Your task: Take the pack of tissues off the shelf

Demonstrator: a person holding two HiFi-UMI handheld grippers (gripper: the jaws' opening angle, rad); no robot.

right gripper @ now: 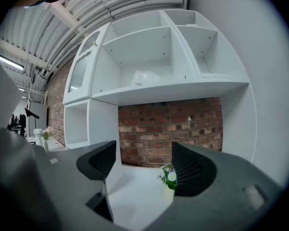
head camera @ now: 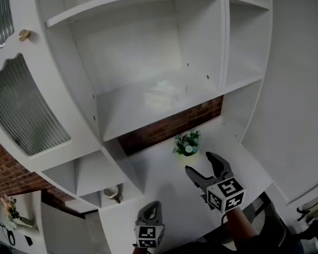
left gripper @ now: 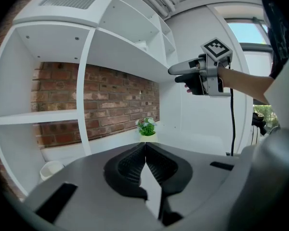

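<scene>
Tissues are sitting up on the shelving: a pale, soft-looking pack of tissues (head camera: 161,93) (right gripper: 145,77) is lying on the broad white shelf board (head camera: 122,110) in the middle compartment of the white wooden shelving unit, above the strip of red brick wall (head camera: 169,126). The right tongs (head camera: 199,163) (right gripper: 144,163) (left gripper: 175,74) are standing wide apart, their ribbed black pads (right gripper: 190,170) pressing on nothing; between them only the white desk (head camera: 159,184) and a small green potted plant with pale flowers (head camera: 187,144) (right gripper: 168,176) are showing, farther off. These tongs are hovering over the desk, below the level of that shelf board and well apart from the pack, pointing toward the brick wall and the plant. The left tongs (head camera: 150,208) (left gripper: 145,150) are sitting fully together, the two black pads meeting tip to tip with nothing caught between them. They are hanging low at the near edge of the desk, beside and behind the right tongs, and well apart from the pack too. From the left gripper view the plant (left gripper: 146,127) is standing on the desk against the brick wall, and a small white cup (left gripper: 50,169) (head camera: 112,193) is resting in a low compartment at the left.
</scene>
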